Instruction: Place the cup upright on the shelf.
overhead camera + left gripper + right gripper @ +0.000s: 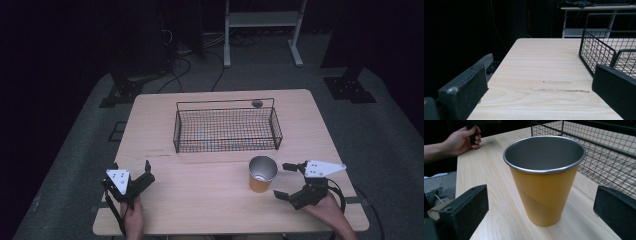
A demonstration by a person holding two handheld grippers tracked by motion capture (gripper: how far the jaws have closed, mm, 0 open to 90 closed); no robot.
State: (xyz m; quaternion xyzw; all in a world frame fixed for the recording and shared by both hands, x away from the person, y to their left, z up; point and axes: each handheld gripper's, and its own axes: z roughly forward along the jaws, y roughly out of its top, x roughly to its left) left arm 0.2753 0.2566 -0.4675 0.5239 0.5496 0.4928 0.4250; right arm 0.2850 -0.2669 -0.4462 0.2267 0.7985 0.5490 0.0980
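Orange cup (pixel 262 174) upright on table (pixel 200 200), near-right of wire basket (pixel 226 129); right tool (pixel 286 181) spread beside it, left tool (pixel 131 170) spread, empty. Risk: off-centre closing tipping cup.

Left gripper (pixel 131 176): black body showing, grey three-cornered plate with dark dots sitting on top, black cable trailing. Right gripper (pixel 288 180): black, blocky scuffed jaws, same grey plate, looping cable. Forearms showing bare, no sleeves.
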